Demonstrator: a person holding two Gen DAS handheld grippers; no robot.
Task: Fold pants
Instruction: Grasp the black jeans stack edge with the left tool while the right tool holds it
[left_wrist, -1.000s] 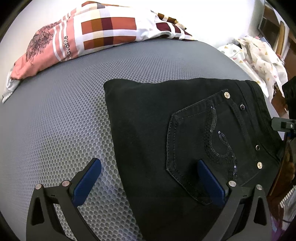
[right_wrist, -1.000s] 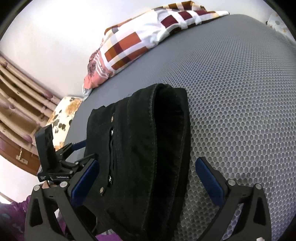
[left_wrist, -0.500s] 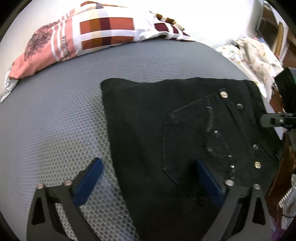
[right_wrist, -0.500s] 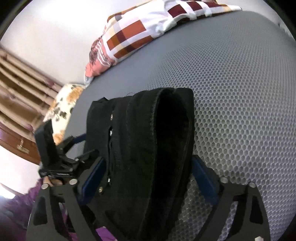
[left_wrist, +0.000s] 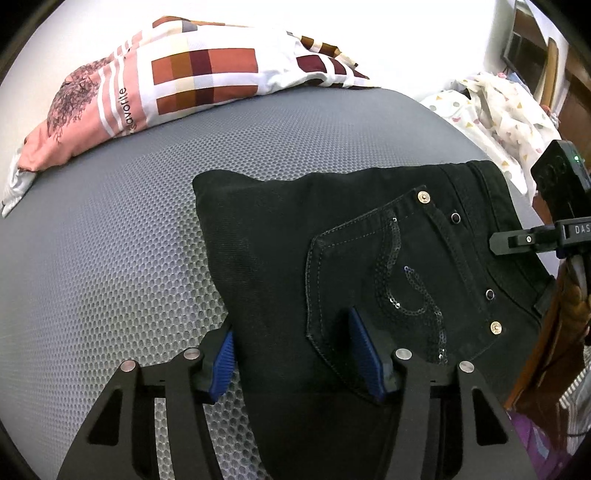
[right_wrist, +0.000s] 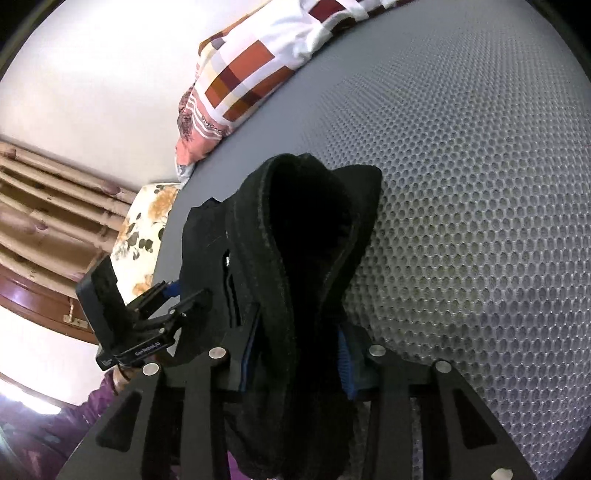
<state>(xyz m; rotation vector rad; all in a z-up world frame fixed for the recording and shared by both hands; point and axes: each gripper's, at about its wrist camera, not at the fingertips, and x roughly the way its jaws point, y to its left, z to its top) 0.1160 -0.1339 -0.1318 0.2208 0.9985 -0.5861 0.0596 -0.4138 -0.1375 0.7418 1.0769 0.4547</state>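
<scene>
- The pants (left_wrist: 332, 258) lay on the bed (left_wrist: 110, 240), already folded small.
- The left gripper (left_wrist: 295, 354) and right gripper (right_wrist: 295, 358) each pinched the near edge.
- Maybe one fold was left.

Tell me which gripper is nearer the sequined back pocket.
Left. The left gripper grips the pants at the pocket's corner; the right gripper clamps the waistband beyond it.

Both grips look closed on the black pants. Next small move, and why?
Probably lift both together. The left hand-held gripper and right hand-held gripper each pinch an edge of the folded black pants, which lie on the grey mattress at its near edge.
</scene>
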